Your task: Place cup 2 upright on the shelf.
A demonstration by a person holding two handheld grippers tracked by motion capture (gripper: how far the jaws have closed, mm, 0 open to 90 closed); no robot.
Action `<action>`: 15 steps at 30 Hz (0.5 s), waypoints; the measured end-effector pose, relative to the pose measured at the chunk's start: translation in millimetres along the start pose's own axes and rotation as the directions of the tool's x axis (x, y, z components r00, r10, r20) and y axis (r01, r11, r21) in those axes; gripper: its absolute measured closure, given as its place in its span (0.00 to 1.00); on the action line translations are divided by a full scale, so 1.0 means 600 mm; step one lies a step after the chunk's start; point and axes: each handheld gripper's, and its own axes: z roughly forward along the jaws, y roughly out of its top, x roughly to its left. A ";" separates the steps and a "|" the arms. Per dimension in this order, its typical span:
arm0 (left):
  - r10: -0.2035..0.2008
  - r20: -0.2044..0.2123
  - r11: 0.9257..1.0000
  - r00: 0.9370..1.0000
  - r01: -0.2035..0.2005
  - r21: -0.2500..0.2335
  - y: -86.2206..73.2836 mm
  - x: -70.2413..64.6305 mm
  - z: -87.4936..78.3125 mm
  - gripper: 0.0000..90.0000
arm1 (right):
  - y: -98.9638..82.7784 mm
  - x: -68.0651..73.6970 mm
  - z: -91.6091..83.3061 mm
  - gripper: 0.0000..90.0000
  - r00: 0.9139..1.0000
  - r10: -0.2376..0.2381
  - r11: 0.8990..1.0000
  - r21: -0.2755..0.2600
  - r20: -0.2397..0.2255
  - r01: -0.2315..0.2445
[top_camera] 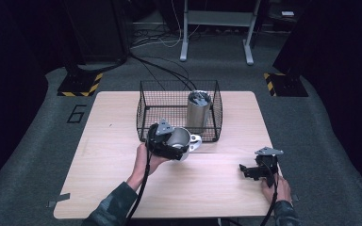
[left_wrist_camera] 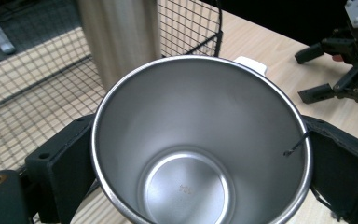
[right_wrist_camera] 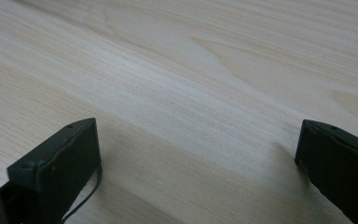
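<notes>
A steel mug [top_camera: 181, 138] with a white handle [top_camera: 195, 141] is clamped across its body by my left gripper [top_camera: 175, 147], just in front of the wire basket [top_camera: 143, 101]. The left gripper view looks straight into the empty mug [left_wrist_camera: 200, 140], with a black pad [left_wrist_camera: 65, 158] pressed on each side. A tall steel cylinder [top_camera: 198, 110] stands inside the basket at its right. My right gripper [top_camera: 247, 170] is low over the wooden table [top_camera: 217, 188] at the right, open, with bare wood [right_wrist_camera: 191, 70] between its jaws.
The basket's mesh floor [left_wrist_camera: 28, 102] and the cylinder [left_wrist_camera: 121, 37] lie just beyond the mug. The right gripper [left_wrist_camera: 310, 74] is off to the mug's right. Past the table are cables, a metal stand [top_camera: 217, 19] and striped floor markers [top_camera: 80, 84].
</notes>
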 end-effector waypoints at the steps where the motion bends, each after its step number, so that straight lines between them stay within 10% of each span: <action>1: -0.003 -0.005 1.000 1.000 0.003 -0.007 0.001 0.002 -0.002 0.07 | 0.000 0.000 0.000 0.00 1.000 0.000 1.000 0.000 0.000 0.000; 15: -0.014 -0.047 0.999 0.999 0.012 -0.034 0.020 0.032 -0.037 0.07 | 0.000 0.000 0.000 0.00 1.000 0.000 1.000 0.000 0.000 0.000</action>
